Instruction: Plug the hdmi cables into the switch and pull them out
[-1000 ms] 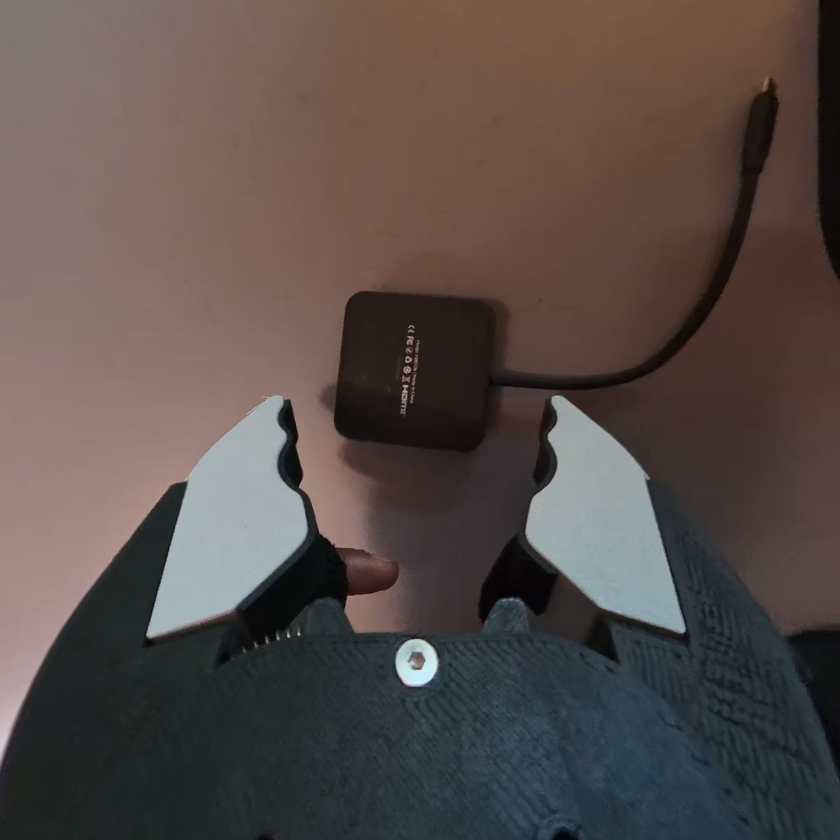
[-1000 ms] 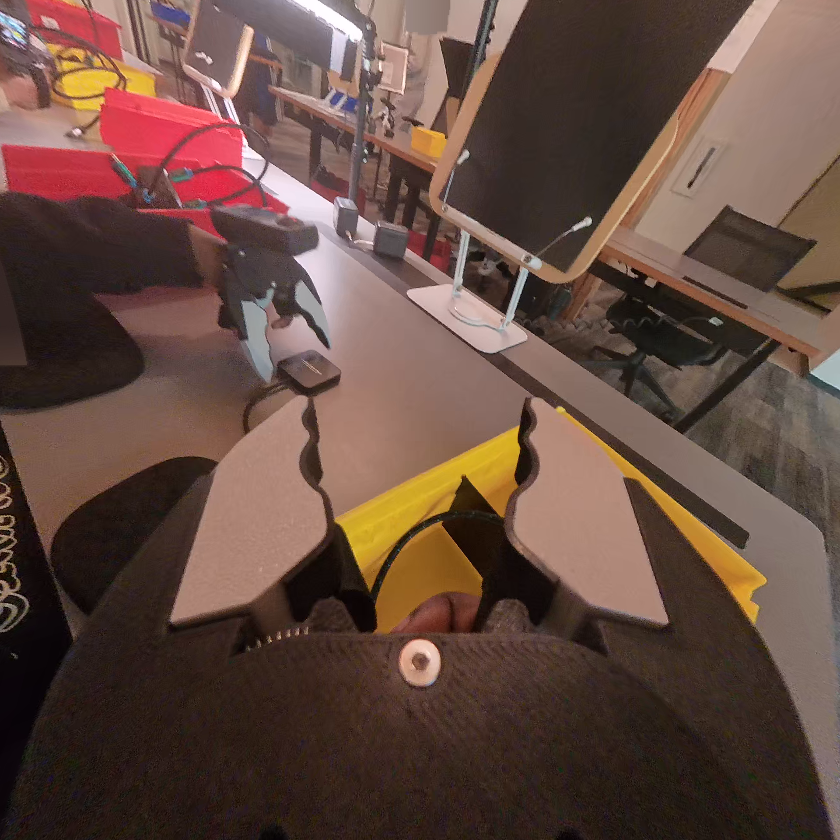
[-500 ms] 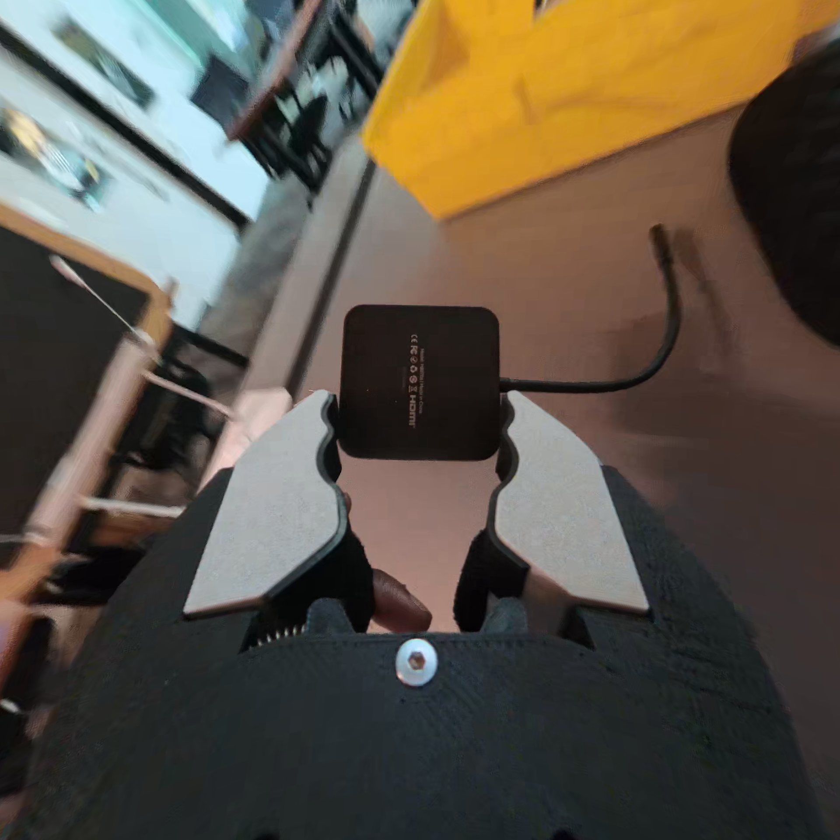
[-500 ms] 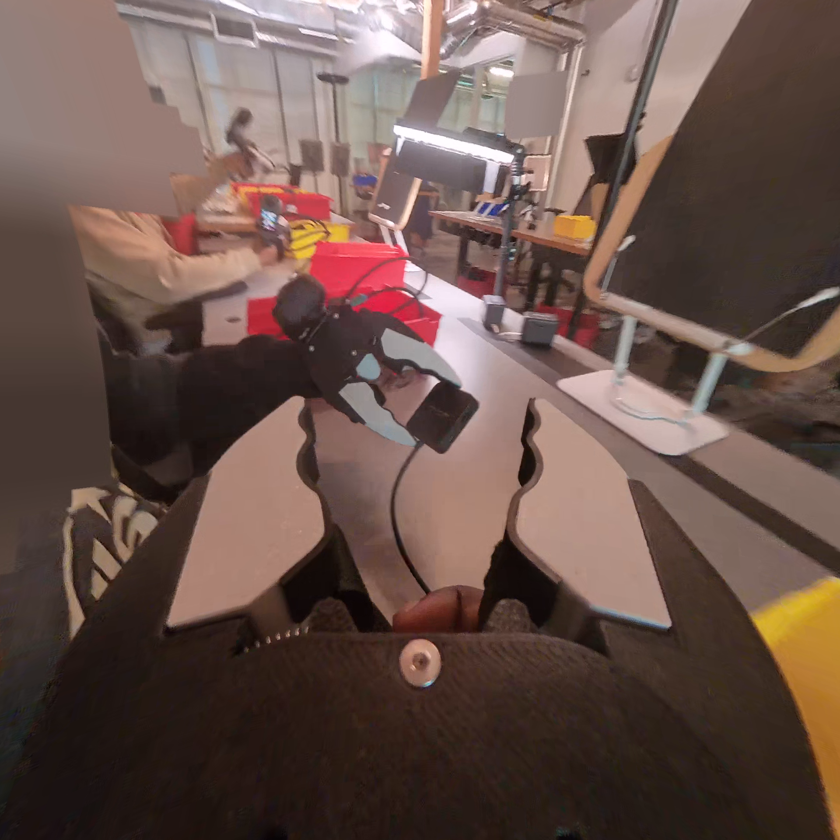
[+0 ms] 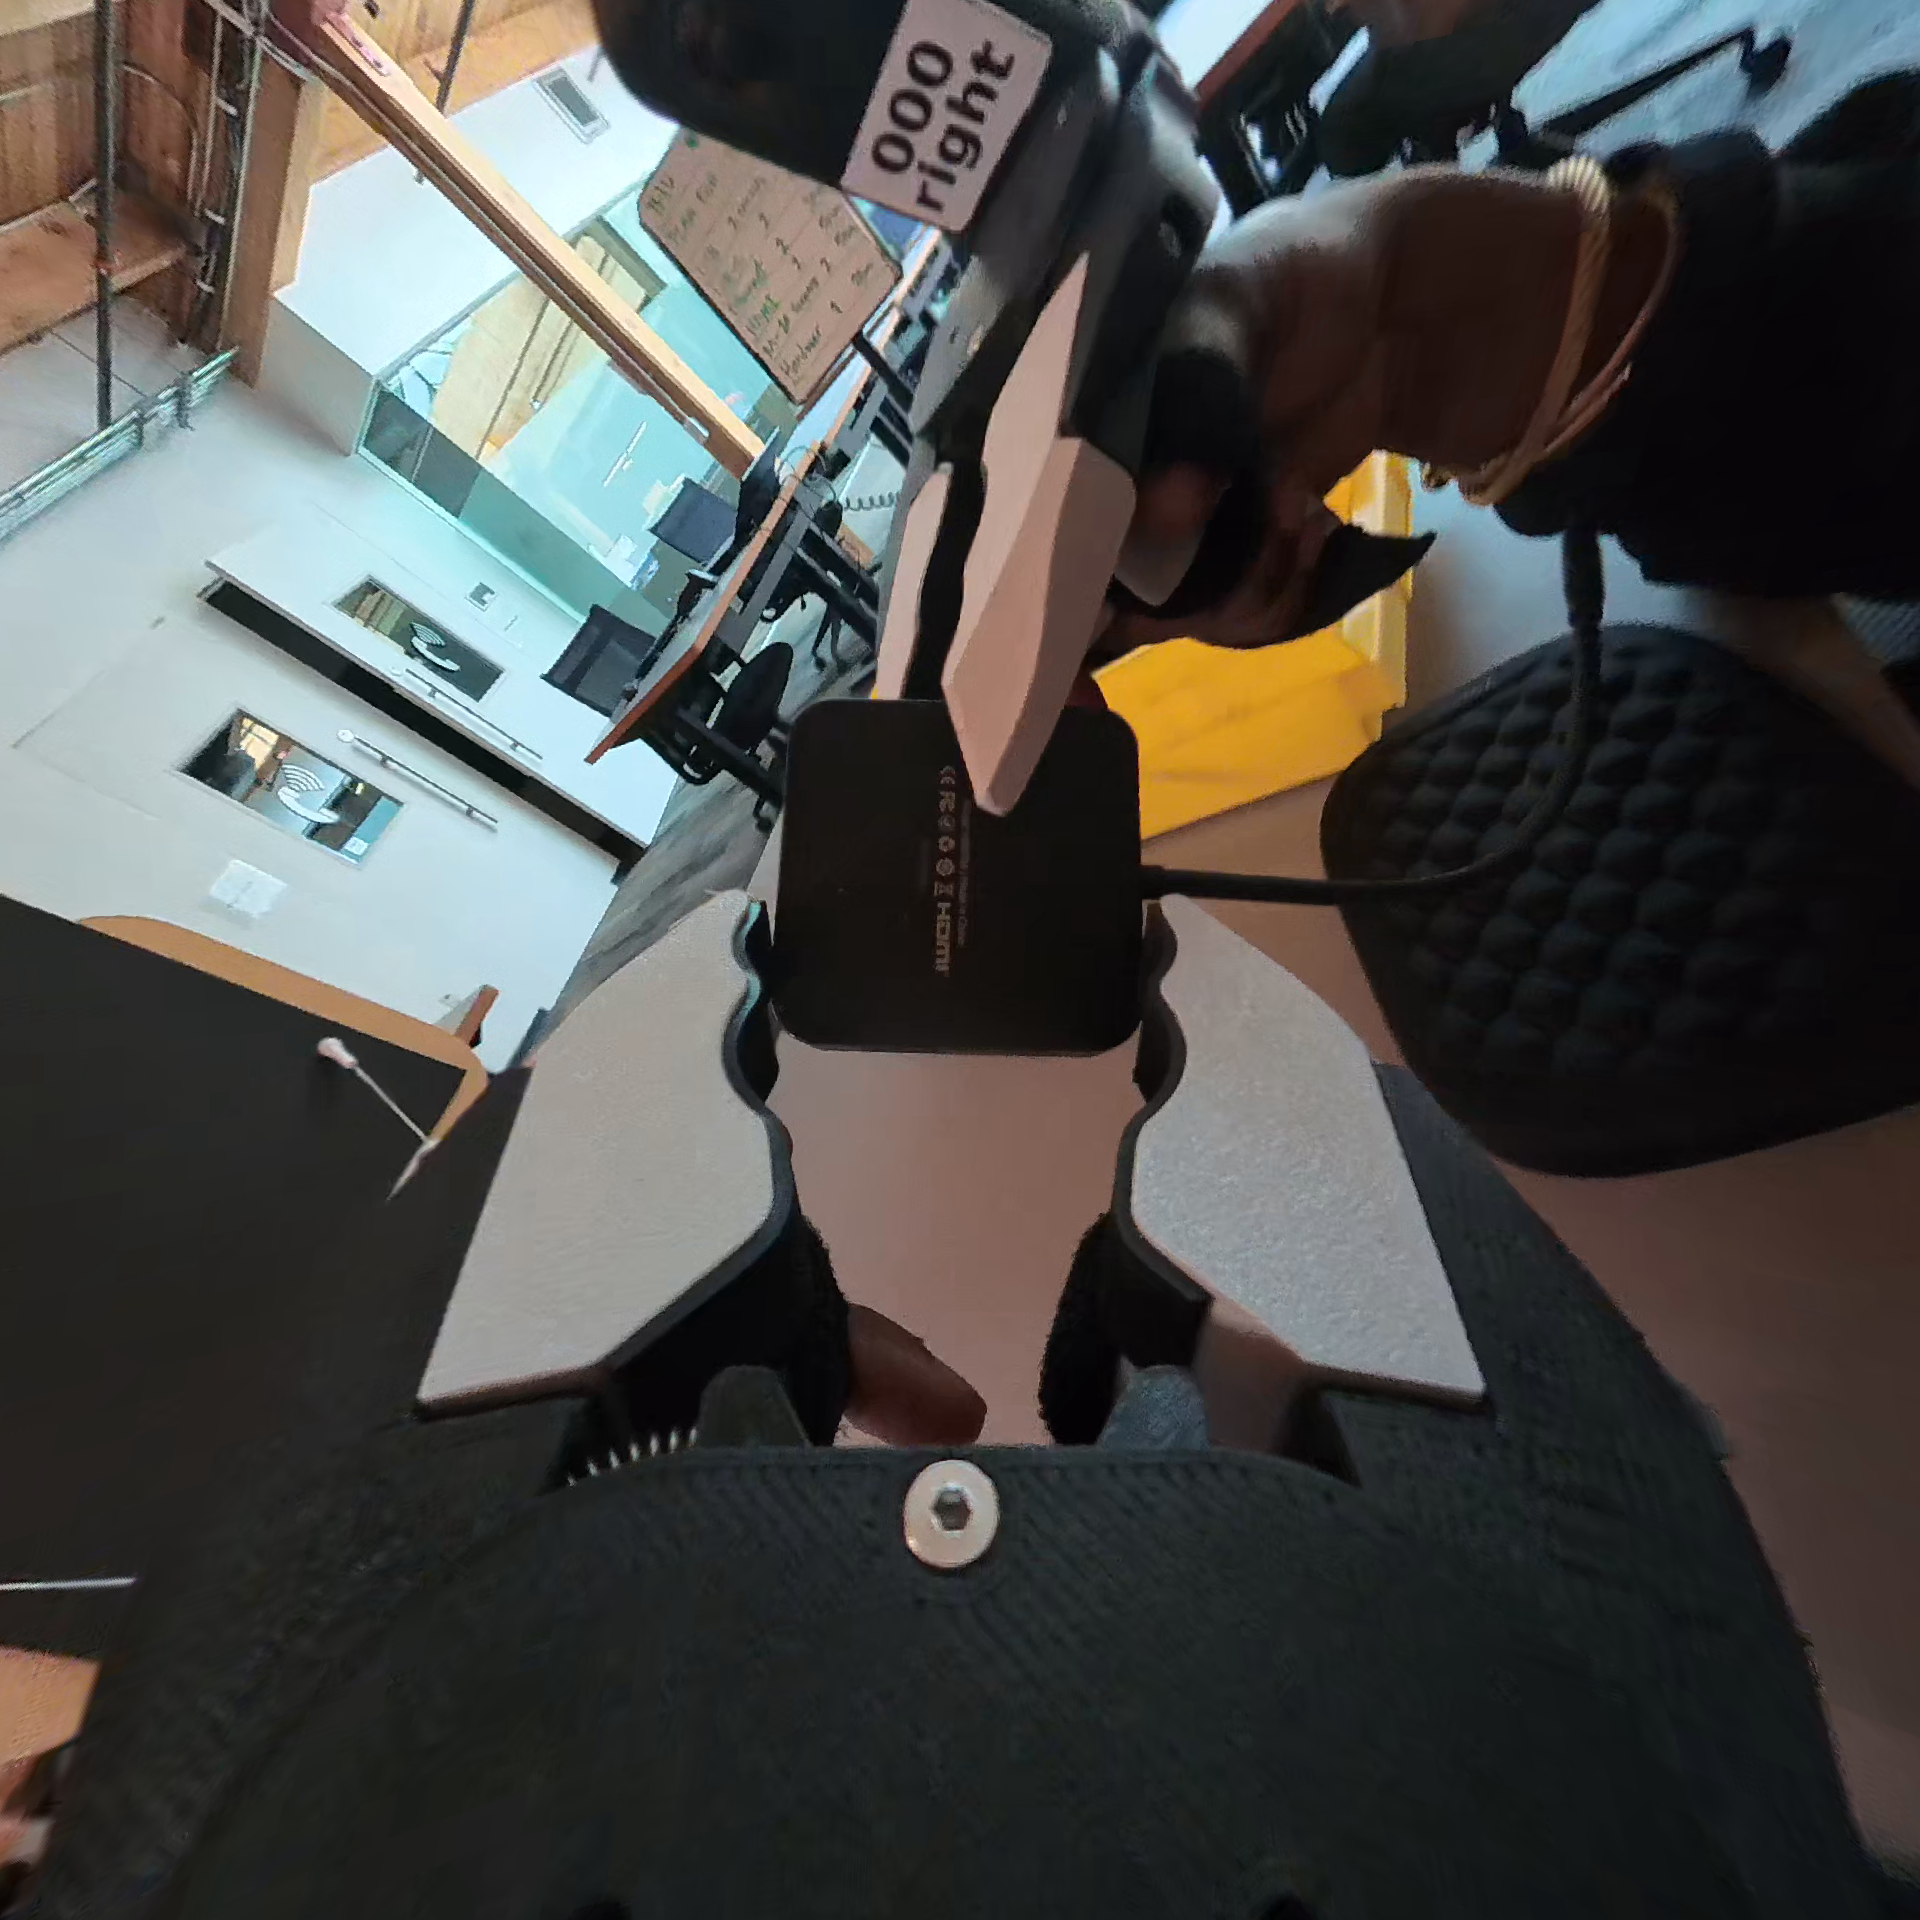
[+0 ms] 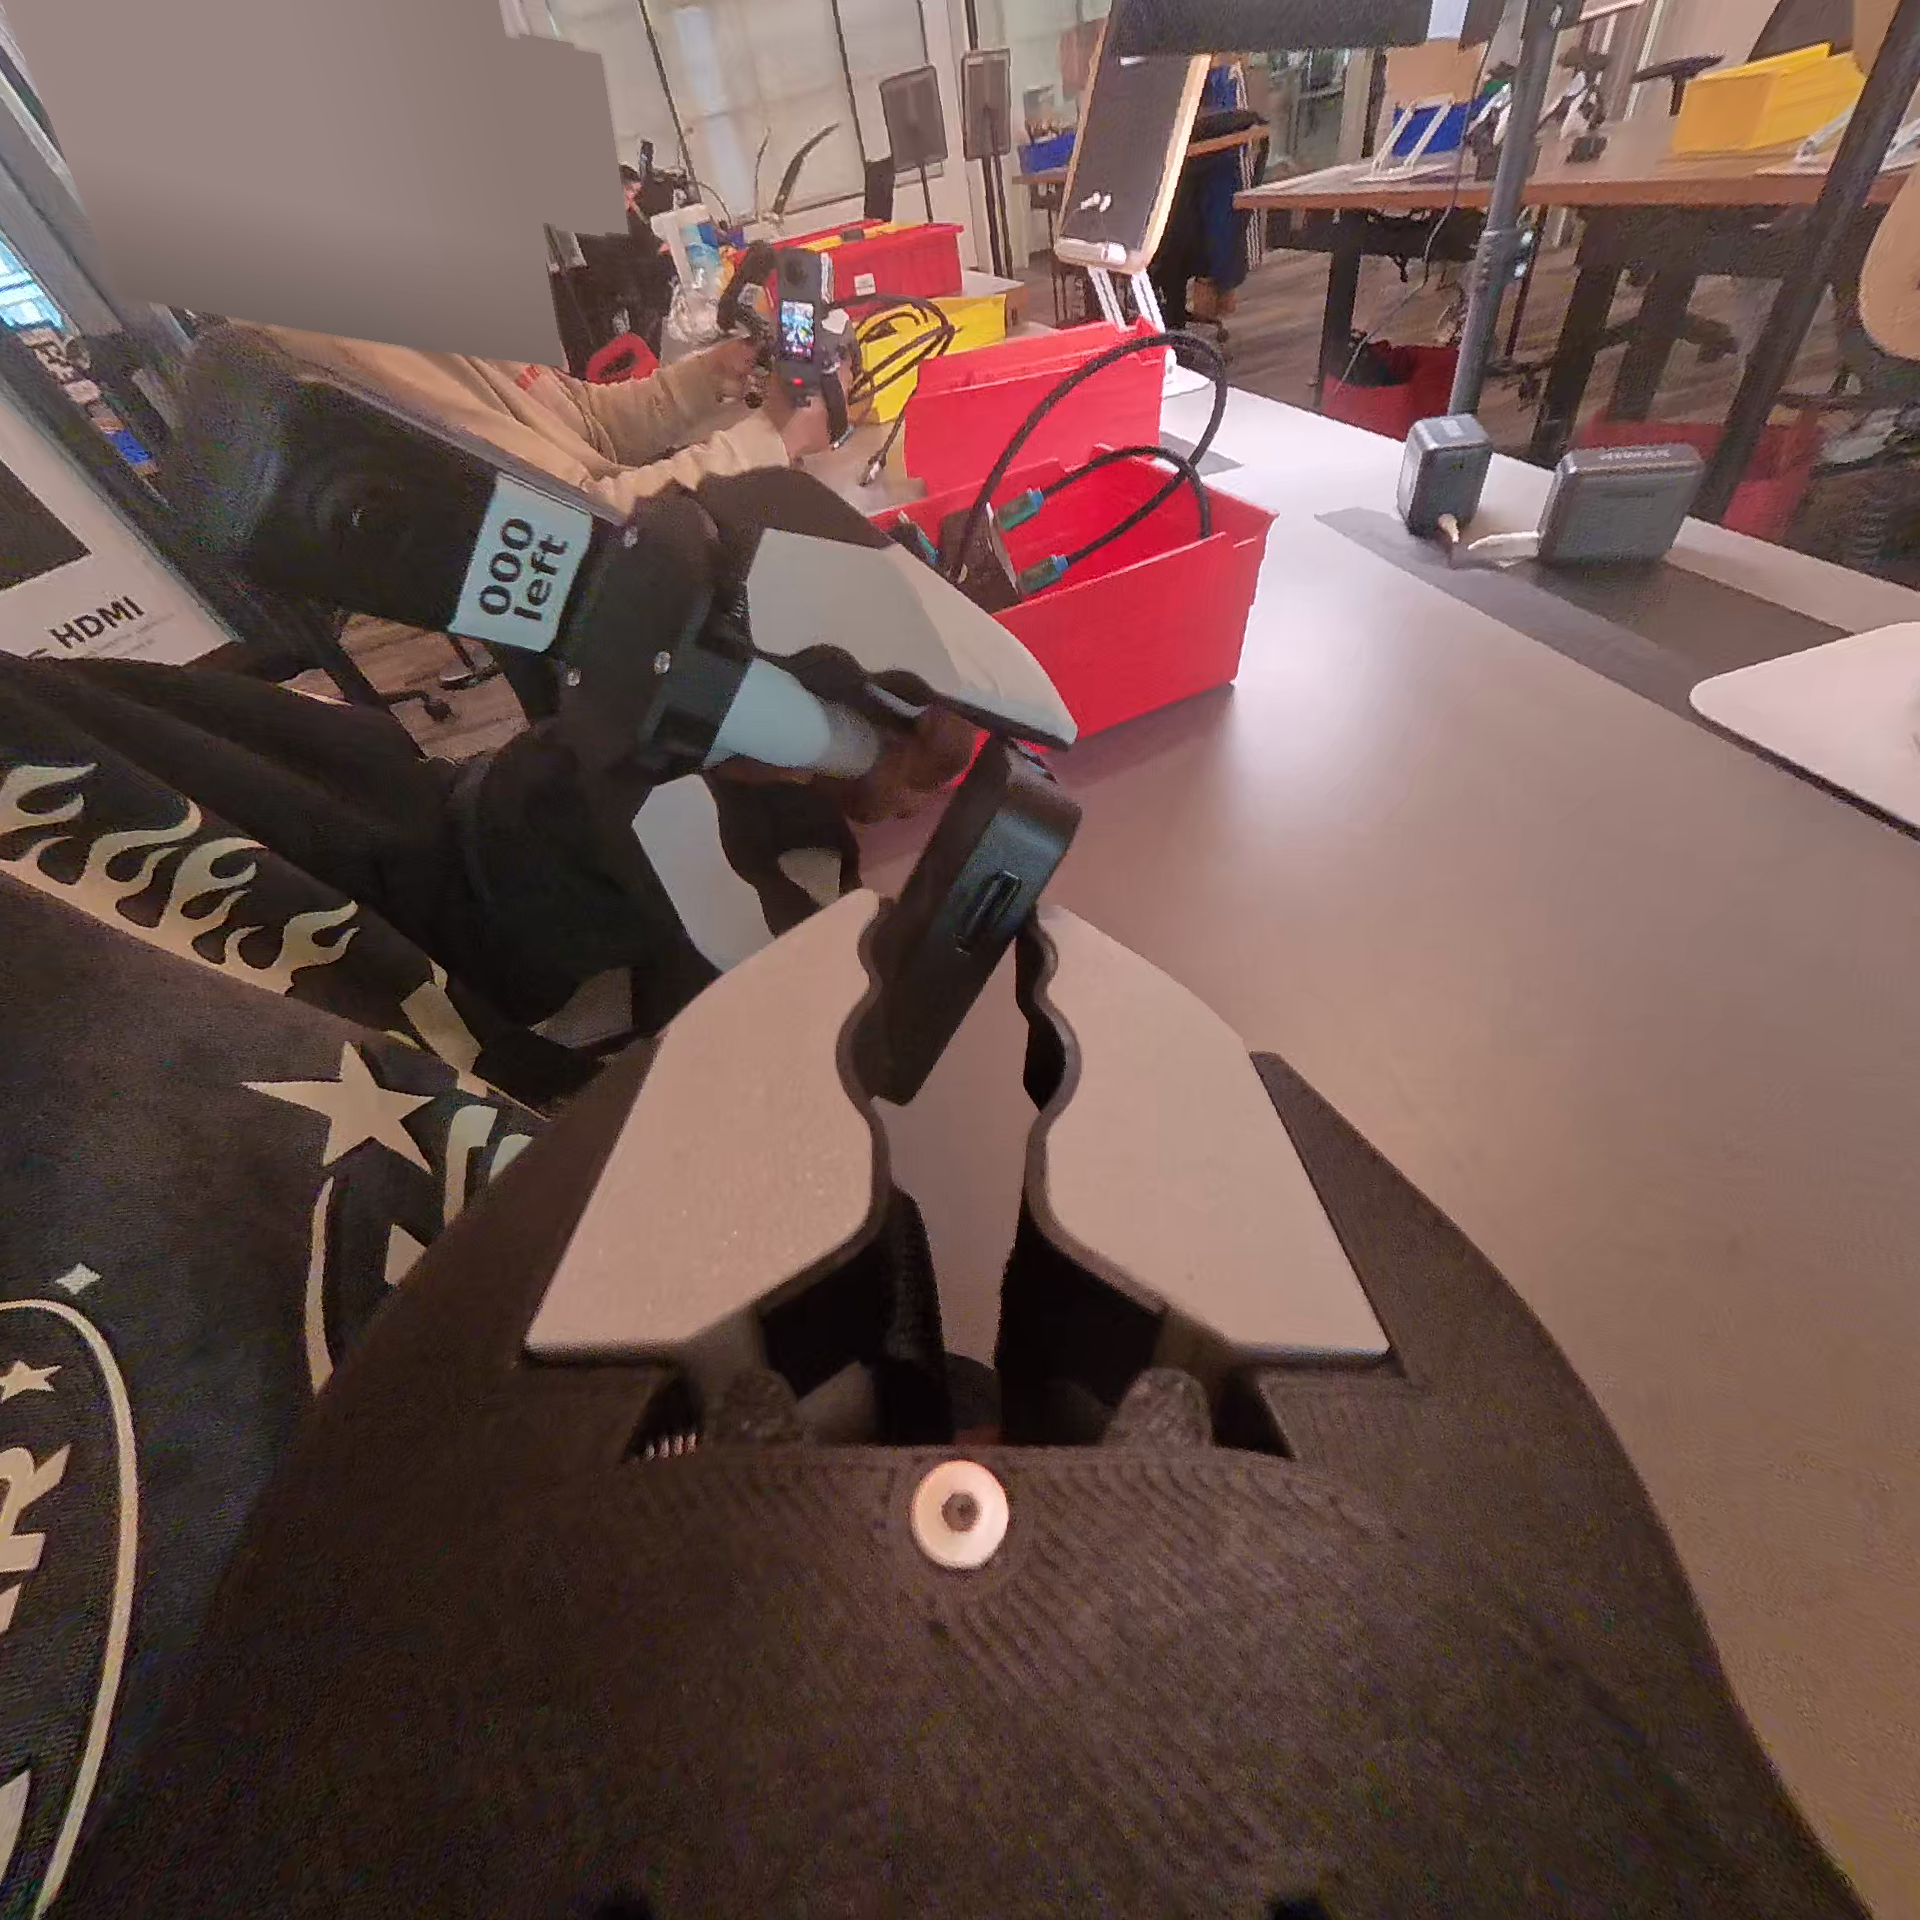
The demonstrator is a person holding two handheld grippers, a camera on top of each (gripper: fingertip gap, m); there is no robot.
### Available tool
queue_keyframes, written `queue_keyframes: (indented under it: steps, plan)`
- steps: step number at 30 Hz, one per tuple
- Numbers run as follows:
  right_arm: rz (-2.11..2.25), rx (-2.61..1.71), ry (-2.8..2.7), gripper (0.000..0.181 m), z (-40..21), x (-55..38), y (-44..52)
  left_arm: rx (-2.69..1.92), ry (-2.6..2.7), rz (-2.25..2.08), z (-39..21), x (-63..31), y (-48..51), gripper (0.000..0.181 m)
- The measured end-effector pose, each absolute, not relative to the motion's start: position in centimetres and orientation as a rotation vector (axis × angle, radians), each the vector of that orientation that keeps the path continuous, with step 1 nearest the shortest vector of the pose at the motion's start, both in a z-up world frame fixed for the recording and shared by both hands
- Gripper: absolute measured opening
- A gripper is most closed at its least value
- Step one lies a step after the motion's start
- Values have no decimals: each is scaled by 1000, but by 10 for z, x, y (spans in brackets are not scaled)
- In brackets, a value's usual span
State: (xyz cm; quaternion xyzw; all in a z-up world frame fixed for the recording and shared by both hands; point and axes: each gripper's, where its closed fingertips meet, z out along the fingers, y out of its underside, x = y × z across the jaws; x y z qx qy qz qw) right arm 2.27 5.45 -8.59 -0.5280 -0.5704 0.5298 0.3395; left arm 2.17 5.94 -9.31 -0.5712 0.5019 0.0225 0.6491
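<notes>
The black square HDMI switch [image 5: 883,935] is held in the air above the table. My left gripper [image 5: 954,914] is shut on its two side edges. The switch's thin black cable [image 5: 1299,888] trails off to the right. My right gripper [image 6: 945,925] is closed down on the switch [image 6: 997,862] from the opposite side, one finger on each flat face. A port slot [image 6: 987,904] shows on the switch's edge. The right gripper also shows in the left wrist view [image 5: 945,748], and the left gripper in the right wrist view [image 6: 977,758]. No HDMI plug is held.
A black quilted cushion [image 5: 1610,883] and a yellow bin [image 5: 1247,707] lie behind the switch. Red bins [image 6: 1122,623] with cables, two grey adapters [image 6: 1621,499] and a white stand base [image 6: 1829,717] sit on the grey table [image 6: 1455,935]. A person [image 6: 665,416] works across it.
My left gripper closed on the switch and lifted it off the table. My right gripper swung over from the yellow bin and narrowed its jaws onto the switch.
</notes>
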Motion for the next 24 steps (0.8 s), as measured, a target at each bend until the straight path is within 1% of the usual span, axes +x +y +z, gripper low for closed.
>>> queue_keyframes:
  steps: [1,2,4,6,7,10,13,15,18,19,22,24]
  plan:
    - [1340,-1369,-1479,16,-85,25,58,-1301,1100,2,-89,22,59,63]
    - [1237,-1364,-1462,14,-86,28,69,-1307,1039,-86,-83,21,58,42]
    - [1184,-1349,-1391,15,-75,41,83,-1369,920,-310,-77,15,56,40]
    - [1200,-1307,-1332,14,-55,59,93,-1501,779,-477,-88,-1,67,48]
    - [1159,-1300,-1303,14,-46,68,103,-1596,711,-531,-102,-11,75,52]
    - [925,-1281,-1252,14,-21,97,144,-1944,616,-543,-170,-36,91,54]
    - [773,-1234,-1365,15,-10,116,178,-2169,695,-489,-223,-41,88,68]
    - [668,-1240,-1502,15,-19,125,203,-2186,775,-417,-238,-38,88,74]
    - [494,-1273,-1782,15,-54,140,239,-2115,914,-248,-246,-33,94,91]
    - [449,-1317,-1838,15,-67,146,253,-2084,971,-182,-249,-32,97,92]
    - [419,-1465,-1964,15,-104,159,280,-2047,1058,-144,-258,-24,99,90]
    - [433,-1530,-2015,15,-126,163,290,-2079,1054,-202,-266,-20,99,83]
